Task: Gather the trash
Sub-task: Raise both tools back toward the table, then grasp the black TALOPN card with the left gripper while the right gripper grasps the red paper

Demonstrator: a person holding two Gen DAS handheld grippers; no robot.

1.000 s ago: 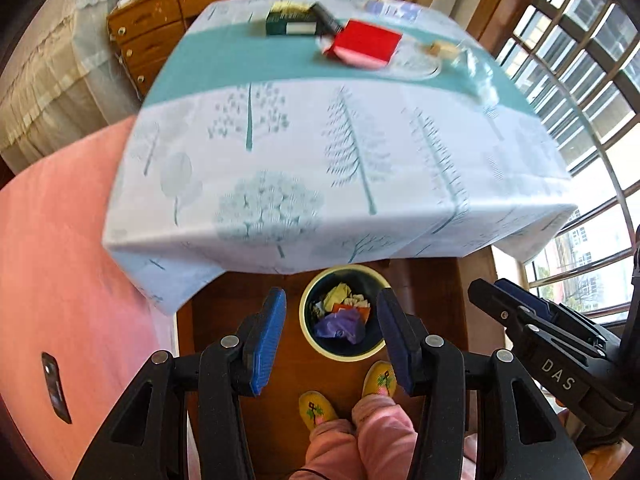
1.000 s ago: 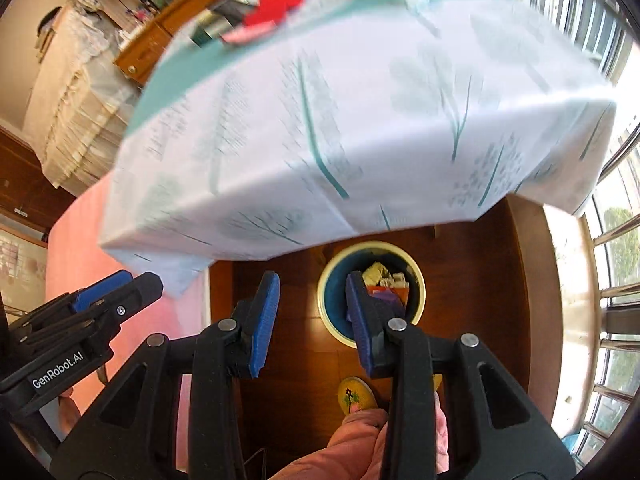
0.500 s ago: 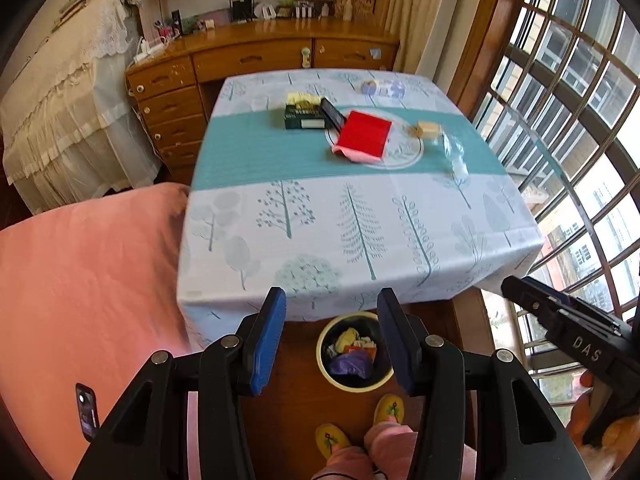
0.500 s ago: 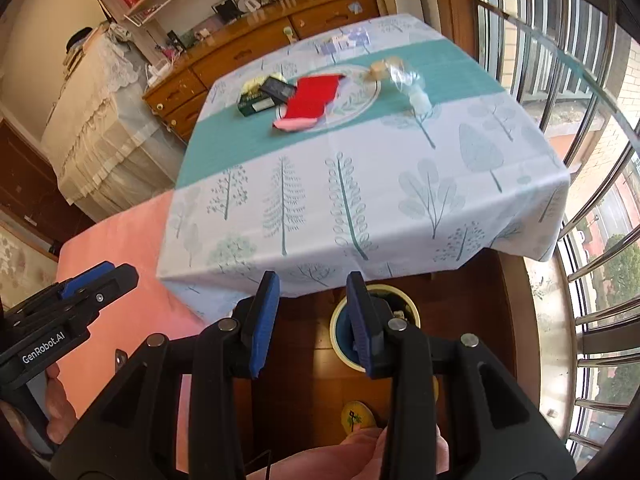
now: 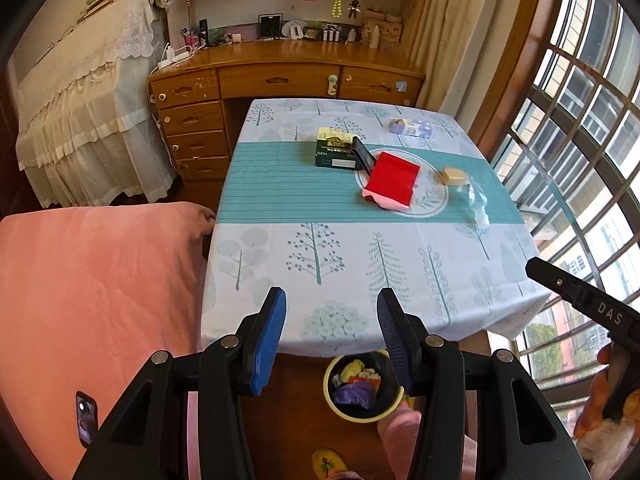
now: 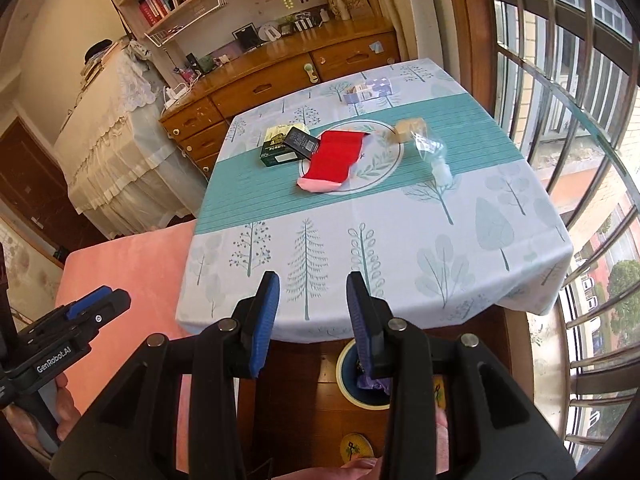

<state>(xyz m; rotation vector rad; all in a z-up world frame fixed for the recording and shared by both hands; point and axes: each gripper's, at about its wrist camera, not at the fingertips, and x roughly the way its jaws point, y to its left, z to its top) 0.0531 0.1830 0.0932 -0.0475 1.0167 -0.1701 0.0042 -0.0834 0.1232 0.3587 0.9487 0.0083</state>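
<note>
Trash sits mid-bench: a red packet [image 5: 392, 180] over a pink wrapper, a green box [image 5: 334, 153] beside it, a small tan block [image 5: 453, 176] and a crumpled clear bag [image 5: 476, 204] towards the window side. The bin [image 5: 362, 390] waits on the floor under the bench's [image 5: 280, 272] near edge, already part filled. Left gripper [image 5: 330, 332] has jaws wide and empty; right gripper [image 6: 312, 312] likewise, somewhat narrower. Risk: that limp clear bag could slip a pinch, or the cloth snag and drag. Plenty of bare cloth for approach; bed [image 5: 88, 288] crowds the left.
</note>
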